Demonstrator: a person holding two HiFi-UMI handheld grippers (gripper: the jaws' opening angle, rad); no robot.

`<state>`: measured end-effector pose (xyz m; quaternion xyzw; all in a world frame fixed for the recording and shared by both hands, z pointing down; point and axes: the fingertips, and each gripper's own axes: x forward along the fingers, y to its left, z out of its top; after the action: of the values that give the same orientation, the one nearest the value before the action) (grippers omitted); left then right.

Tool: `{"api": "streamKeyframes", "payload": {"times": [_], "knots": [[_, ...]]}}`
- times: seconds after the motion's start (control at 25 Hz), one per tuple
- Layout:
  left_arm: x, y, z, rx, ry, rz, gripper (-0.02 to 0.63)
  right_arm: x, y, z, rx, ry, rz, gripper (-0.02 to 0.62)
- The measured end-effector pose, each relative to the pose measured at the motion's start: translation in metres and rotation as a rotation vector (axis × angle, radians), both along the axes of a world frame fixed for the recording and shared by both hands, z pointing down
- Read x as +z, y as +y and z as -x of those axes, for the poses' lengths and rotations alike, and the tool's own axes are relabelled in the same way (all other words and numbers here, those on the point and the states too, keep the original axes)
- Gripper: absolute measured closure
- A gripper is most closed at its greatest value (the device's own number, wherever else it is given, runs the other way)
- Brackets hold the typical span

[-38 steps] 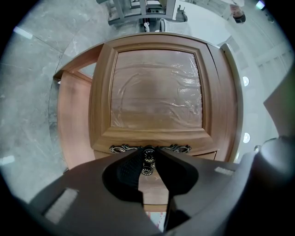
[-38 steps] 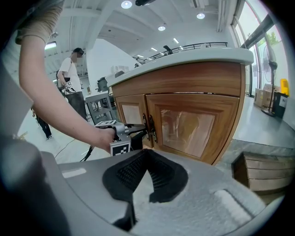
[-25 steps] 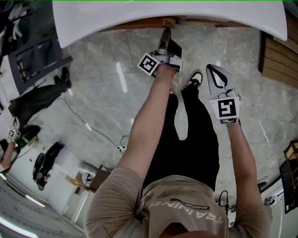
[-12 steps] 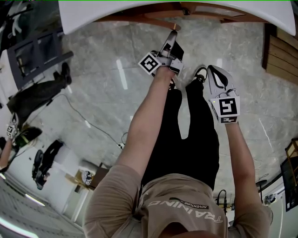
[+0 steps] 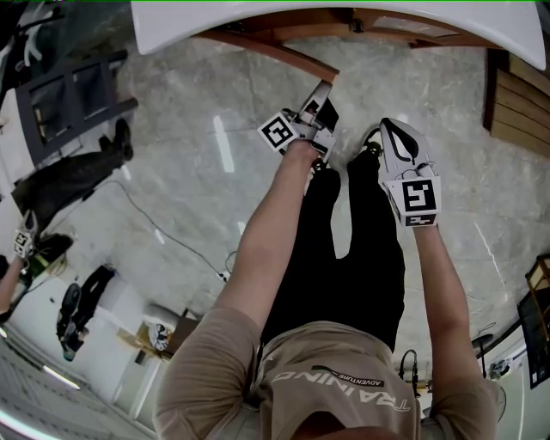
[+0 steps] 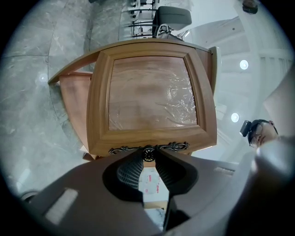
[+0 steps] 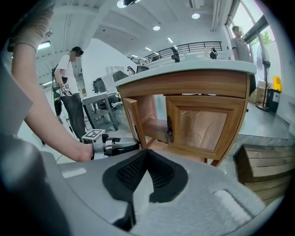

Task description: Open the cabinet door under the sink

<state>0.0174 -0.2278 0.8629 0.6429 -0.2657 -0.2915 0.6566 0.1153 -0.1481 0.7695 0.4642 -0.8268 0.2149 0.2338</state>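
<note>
Holding the knob [image 6: 148, 152] in the left claw [image 6: 148, 159], jaws pinched narrow on it, I've got the door [image 6: 99, 106] standing partway out from under the sink [image 5: 344, 24]. Film [image 6: 177, 103] covers its panel, and a scrolled plate [image 6: 177, 146] sits behind the knob. The right claw [image 7: 146, 154] hangs free, tips together, nothing in them. From its view the second door [image 7: 203, 126] is closed, just right of the open bay. My legs [image 5: 344, 258] stand just back of the door's edge. Steps [image 7: 262, 170] lie on the floor right of the cabinet, and a person [image 7: 69, 83] stands well off to the left. My shirt [image 5: 339, 387] reads "TRAINING" and "ADVENTURE", upside down. A white label [image 6: 150, 179] with red print shows between the left jaws, too small to read.
</note>
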Motion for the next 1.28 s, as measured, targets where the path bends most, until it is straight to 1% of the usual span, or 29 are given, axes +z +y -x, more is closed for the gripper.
{"api": "streamKeyframes", "payload": {"times": [0.2,0.44,0.68,0.88,1.08,1.28], "knots": [[0.002,0.015,0.012,0.053,-0.007,-0.005,0.508,0.000,0.002,0.014,0.002,0.004,0.011,0.594],[0.007,0.033,0.029,0.078,-0.003,0.017,0.508,-0.002,0.012,0.039,-0.023,-0.009,0.020,0.594],[0.009,0.051,0.051,0.124,-0.003,0.027,0.508,-0.008,0.021,0.058,-0.039,-0.009,0.021,0.594],[0.014,0.068,0.087,0.141,-0.022,0.009,0.508,-0.009,0.026,0.070,-0.061,-0.003,0.018,0.594],[0.018,0.082,0.128,0.188,-0.063,0.004,0.508,-0.008,0.033,0.084,-0.076,0.003,0.024,0.594],[0.021,0.086,0.165,0.193,-0.106,-0.004,0.508,-0.006,0.037,0.097,-0.105,0.010,0.025,0.594]]}}
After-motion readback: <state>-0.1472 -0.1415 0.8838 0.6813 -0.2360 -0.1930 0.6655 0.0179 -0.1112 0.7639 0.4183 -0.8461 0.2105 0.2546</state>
